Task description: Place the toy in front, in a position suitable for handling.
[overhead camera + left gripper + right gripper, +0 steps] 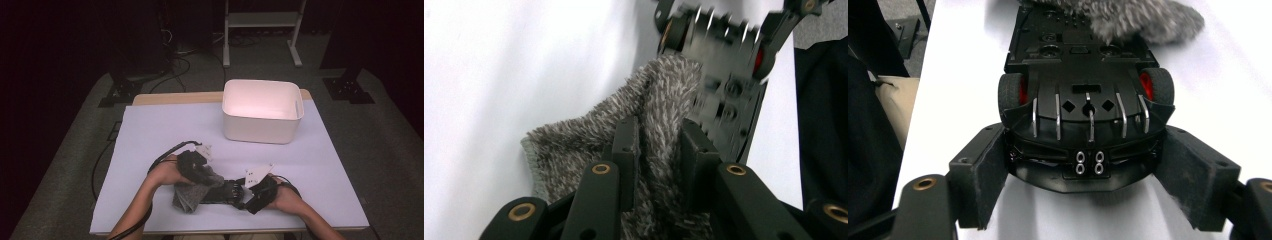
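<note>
Clamped black jaws of the right gripper [1088, 170] steady an upturned black toy car [1083, 100] while the left gripper [659, 150], pinching a fuzzy grey cloth [589, 145], wipes its underside.

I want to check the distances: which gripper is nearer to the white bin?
Left. The left gripper, shut on the grey cloth, lies closer to the white bin. The right gripper holds the black toy car farther toward the table's near edge.

Toy car wiped at white table

A grey cloth [191, 196] is pressed by the left gripper [196, 167] onto a black toy car [222, 191], gripped by the right gripper [257, 192]; a white bin [262, 129] is seen behind.
</note>
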The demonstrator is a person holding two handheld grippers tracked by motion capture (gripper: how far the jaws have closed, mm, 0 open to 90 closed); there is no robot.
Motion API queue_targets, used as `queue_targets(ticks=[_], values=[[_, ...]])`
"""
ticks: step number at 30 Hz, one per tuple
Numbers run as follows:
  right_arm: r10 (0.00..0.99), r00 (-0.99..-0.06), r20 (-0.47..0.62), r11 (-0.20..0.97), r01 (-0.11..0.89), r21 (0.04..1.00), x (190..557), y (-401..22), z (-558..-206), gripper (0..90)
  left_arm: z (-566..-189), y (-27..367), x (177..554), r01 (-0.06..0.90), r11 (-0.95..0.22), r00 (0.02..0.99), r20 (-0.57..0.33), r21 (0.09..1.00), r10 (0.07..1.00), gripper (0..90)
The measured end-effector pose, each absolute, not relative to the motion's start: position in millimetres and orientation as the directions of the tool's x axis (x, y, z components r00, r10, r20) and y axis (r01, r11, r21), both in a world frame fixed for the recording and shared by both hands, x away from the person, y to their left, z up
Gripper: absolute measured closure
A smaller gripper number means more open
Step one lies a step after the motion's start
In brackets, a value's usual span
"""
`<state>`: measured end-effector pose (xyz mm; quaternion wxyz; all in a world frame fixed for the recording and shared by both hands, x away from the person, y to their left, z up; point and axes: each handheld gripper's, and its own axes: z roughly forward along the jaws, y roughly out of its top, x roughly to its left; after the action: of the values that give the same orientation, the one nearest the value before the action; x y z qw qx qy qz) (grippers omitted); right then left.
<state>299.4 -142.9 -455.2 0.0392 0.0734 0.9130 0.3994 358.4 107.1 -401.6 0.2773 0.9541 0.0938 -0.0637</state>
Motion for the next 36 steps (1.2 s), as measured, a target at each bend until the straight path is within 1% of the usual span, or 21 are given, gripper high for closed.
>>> queue_targets(ticks=[3,6,12,16,22,25,27,33,36], values=[[0.163,-0.986,-0.015,0.67,0.1,0.735,299.8,-142.0,-455.1,23.1,-403.5,111.5,359.3,0.226,-0.818,0.971,-0.192,0.529,0.144,72.6],[0.163,-0.986,-0.016,0.674,0.099,0.732,299.8,-141.2,-455.0,23.1,-403.8,107.1,359.0,0.226,-0.811,0.97,-0.2,0.539,0.137,72.3],[0.16,-0.987,-0.027,0.678,0.09,0.73,299.5,-139.7,-455.1,23.1,-398.9,82.8,357.6,0.183,-0.81,0.976,-0.202,0.557,0.081,72.4],[0.163,-0.986,-0.027,0.679,0.092,0.728,298.9,-138.9,-455.2,23.1,-395.5,63.5,355.5,0.137,-0.813,0.981,-0.189,0.566,0.034,72.3],[0.166,-0.986,-0.028,0.683,0.094,0.724,297.5,-138.2,-456.0,23.1,-391.6,42.2,343.0,0.072,-0.826,0.985,-0.171,0.559,-0.03,71.8],[0.159,-0.987,-0.036,0.686,0.084,0.722,298.2,-138.5,-456.6,23.1,-390.9,42.6,338.5,0.045,-0.837,0.985,-0.162,0.545,-0.052,71.6],[0.166,-0.986,-0.021,0.68,0.099,0.726,297.9,-138.4,-456.5,23.0,-390.5,46.1,337.3,0.04,-0.841,0.986,-0.158,0.54,-0.055,71.6],[0.161,-0.987,-0.02,0.676,0.095,0.731,299.4,-139.6,-457.0,23.1,-394.4,62.3,331.9,0.06,-0.842,0.984,-0.172,0.536,-0.039,71.2],[0.162,-0.987,-0.016,0.673,0.098,0.733,299.6,-139.7,-457.4,23.1,-396.4,74.8,330.3,0.081,-0.846,0.984,-0.179,0.527,-0.017,71.1]])
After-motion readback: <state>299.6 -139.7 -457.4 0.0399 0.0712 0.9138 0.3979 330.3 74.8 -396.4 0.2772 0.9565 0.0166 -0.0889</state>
